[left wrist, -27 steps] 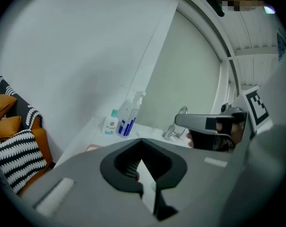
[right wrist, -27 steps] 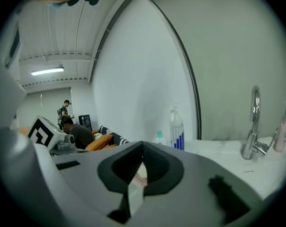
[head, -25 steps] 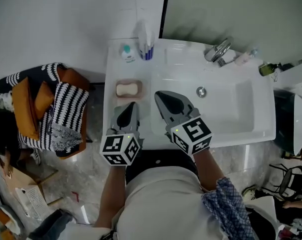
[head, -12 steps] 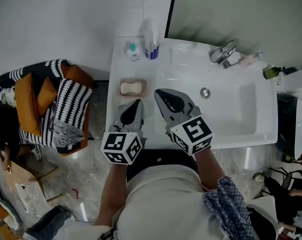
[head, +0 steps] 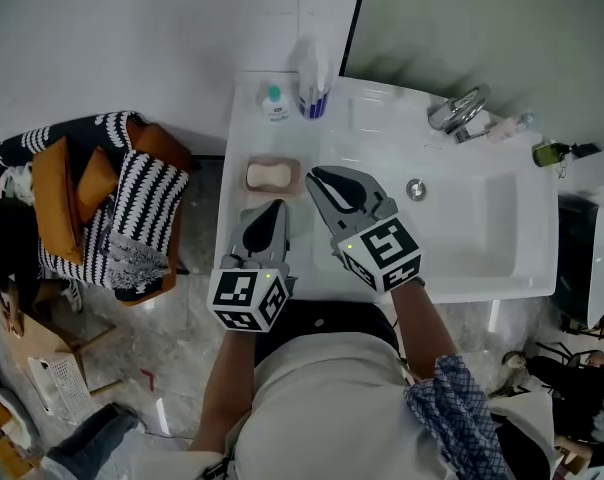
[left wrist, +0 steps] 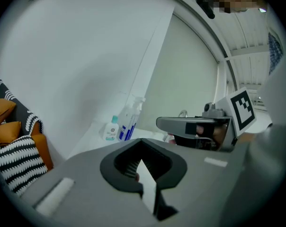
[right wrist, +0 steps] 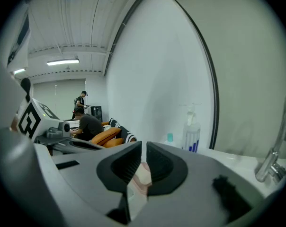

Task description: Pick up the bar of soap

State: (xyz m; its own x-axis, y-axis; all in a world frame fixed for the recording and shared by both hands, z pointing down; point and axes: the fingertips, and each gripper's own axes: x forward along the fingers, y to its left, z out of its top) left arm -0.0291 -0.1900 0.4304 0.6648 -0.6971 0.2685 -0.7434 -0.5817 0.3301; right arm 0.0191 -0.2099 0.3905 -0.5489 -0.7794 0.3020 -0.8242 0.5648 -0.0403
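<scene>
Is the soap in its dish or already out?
In: the head view shows the soap lying flat in the dish.

A white washstand [head: 244,158] with a sunk basin carries everything. The tap [head: 460,111] stands on its back rim, with a small pink thing [head: 502,126] just right of it. Well left of the tap stand a spray bottle [head: 314,73] and a small teal-capped bottle [head: 274,102]. Left of the tap and nearer the front sits a soap dish [head: 295,175] holding the bar of soap [head: 267,175].

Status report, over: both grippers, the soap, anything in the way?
Left gripper shut, empty. Right gripper shut, empty, tip beside the dish. Bar of soap in dish, untouched. Nothing in the way.
</scene>
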